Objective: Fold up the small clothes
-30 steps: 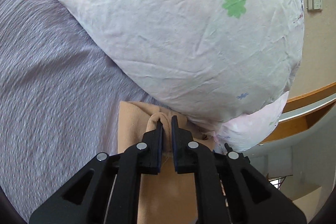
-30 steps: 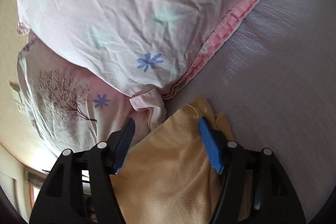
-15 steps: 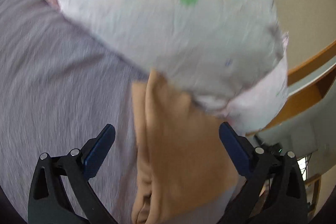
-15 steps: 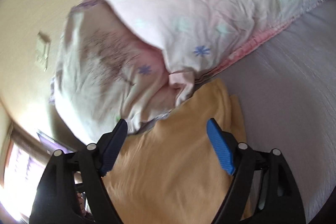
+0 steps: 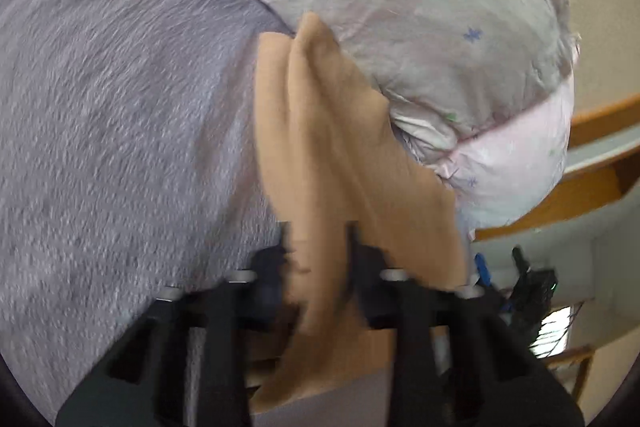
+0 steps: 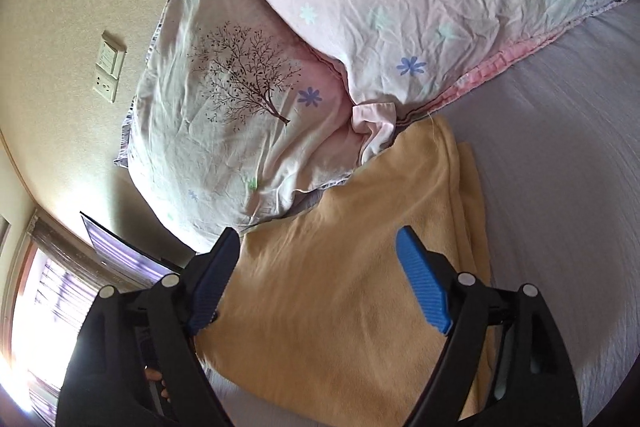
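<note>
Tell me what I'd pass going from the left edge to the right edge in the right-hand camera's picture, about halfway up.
Beige wall → tree-print pillow → tan folded garment → grey-purple bedsheet.

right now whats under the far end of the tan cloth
The tan cloth lies on the grey bedsheet, with a second tan layer showing along its edge. Its far corner meets the pillows; whether it tucks beneath them is hidden.
</note>
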A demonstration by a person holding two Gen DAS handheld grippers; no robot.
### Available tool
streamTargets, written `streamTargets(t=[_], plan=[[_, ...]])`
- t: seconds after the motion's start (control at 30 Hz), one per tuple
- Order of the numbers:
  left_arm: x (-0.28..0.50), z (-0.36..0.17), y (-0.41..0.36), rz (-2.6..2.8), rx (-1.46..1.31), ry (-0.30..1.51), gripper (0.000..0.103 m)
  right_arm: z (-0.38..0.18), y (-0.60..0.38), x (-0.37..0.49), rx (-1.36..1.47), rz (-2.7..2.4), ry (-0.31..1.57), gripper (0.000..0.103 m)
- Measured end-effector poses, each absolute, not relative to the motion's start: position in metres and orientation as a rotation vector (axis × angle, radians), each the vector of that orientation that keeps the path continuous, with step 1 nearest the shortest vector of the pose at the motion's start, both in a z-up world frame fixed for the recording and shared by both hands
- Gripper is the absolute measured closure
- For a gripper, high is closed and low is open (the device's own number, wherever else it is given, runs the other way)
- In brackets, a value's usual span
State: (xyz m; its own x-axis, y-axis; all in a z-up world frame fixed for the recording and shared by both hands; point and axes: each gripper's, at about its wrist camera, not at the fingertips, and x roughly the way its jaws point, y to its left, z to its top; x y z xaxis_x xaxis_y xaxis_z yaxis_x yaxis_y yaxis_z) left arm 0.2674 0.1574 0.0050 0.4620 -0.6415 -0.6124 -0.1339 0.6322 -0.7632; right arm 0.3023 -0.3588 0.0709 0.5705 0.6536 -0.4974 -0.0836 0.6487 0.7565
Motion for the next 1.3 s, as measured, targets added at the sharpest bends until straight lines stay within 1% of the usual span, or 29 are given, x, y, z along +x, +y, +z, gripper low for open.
streamTargets(t=[0.03, 0.13, 0.23, 0.3, 0.33, 0.37, 0.43, 0.47, 0.5, 0.57, 0.63, 0.67, 0.7, 0.73, 0.77, 0.8, 0.87, 0.93, 1.0, 1.07, 1.1, 1.17, 1.3], plan=[[0.266, 0.006, 0.16, -0.363, -0.874, 1.062, 0.083, 0.071, -0.362, 0.3, 0.76, 0.489, 0.866, 0.023], [0.267, 0.037, 0.144, -0.372, -0.826, 1.016, 0.084, 0.077, -0.374, 0.287, 0.757, 0.499, 0.843, 0.022], [0.272, 0.085, 0.108, -0.439, -0.749, 0.966, 0.084, 0.083, -0.393, 0.27, 0.755, 0.49, 0.795, 0.021], [0.276, 0.113, 0.063, -0.503, -0.669, 0.941, 0.084, 0.085, -0.405, 0.259, 0.773, 0.48, 0.766, 0.021], [0.279, 0.123, 0.028, -0.552, -0.618, 0.937, 0.084, 0.084, -0.409, 0.256, 0.782, 0.476, 0.758, 0.021], [0.281, 0.127, -0.002, -0.591, -0.58, 0.943, 0.084, 0.083, -0.415, 0.252, 0.795, 0.471, 0.749, 0.021], [0.283, 0.125, -0.053, -0.646, -0.514, 0.963, 0.083, 0.079, -0.423, 0.247, 0.809, 0.451, 0.745, 0.021], [0.284, 0.115, -0.096, -0.684, -0.456, 0.99, 0.079, 0.076, -0.427, 0.245, 0.811, 0.435, 0.749, 0.021], [0.285, 0.108, -0.119, -0.704, -0.421, 1.01, 0.077, 0.072, -0.43, 0.244, 0.815, 0.419, 0.757, 0.021], [0.284, 0.084, -0.165, -0.789, -0.374, 1.082, 0.076, 0.066, -0.438, 0.242, 0.825, 0.393, 0.782, 0.021], [0.281, 0.072, -0.184, -0.886, -0.405, 1.151, 0.076, 0.065, -0.447, 0.239, 0.821, 0.38, 0.804, 0.021], [0.276, 0.073, -0.184, -0.936, -0.427, 1.152, 0.076, 0.066, -0.449, 0.237, 0.809, 0.38, 0.807, 0.021], [0.272, 0.079, -0.179, -0.963, -0.428, 1.115, 0.075, 0.068, -0.451, 0.236, 0.797, 0.38, 0.809, 0.021], [0.267, 0.088, -0.17, -0.967, -0.415, 1.067, 0.058, 0.07, -0.453, 0.236, 0.784, 0.387, 0.815, 0.021], [0.261, 0.098, -0.151, -0.943, -0.409, 0.997, 0.032, 0.071, -0.452, 0.238, 0.781, 0.402, 0.826, 0.021], [0.256, 0.106, -0.132, -0.905, -0.414, 0.939, 0.024, 0.071, -0.45, 0.239, 0.784, 0.425, 0.836, 0.021], [0.251, 0.112, -0.1, -0.85, -0.385, 0.891, 0.023, 0.071, -0.441, 0.245, 0.78, 0.487, 0.866, 0.029], [0.248, 0.109, -0.073, -0.762, -0.337, 0.885, 0.023, 0.072, -0.424, 0.253, 0.734, 0.531, 0.901, 0.034], [0.254, 0.102, -0.061, -0.704, -0.317, 0.907, 0.023, 0.069, -0.406, 0.265, 0.691, 0.536, 0.95, 0.039], [0.259, 0.089, -0.045, -0.659, -0.327, 0.956, 0.023, 0.062, -0.391, 0.277, 0.665, 0.525, 1.013, 0.052], [0.261, 0.083, -0.041, -0.648, -0.338, 0.98, 0.023, 0.057, -0.386, 0.282, 0.655, 0.51, 1.05, 0.054], [0.259, 0.071, -0.037, -0.645, -0.355, 1.019, 0.023, 0.053, -0.378, 0.284, 0.633, 0.488, 1.097, 0.059], [0.247, 0.055, -0.042, -0.68, -0.318, 1.064, 0.023, 0.06, -0.378, 0.272, 0.645, 0.463, 1.116, 0.059]])
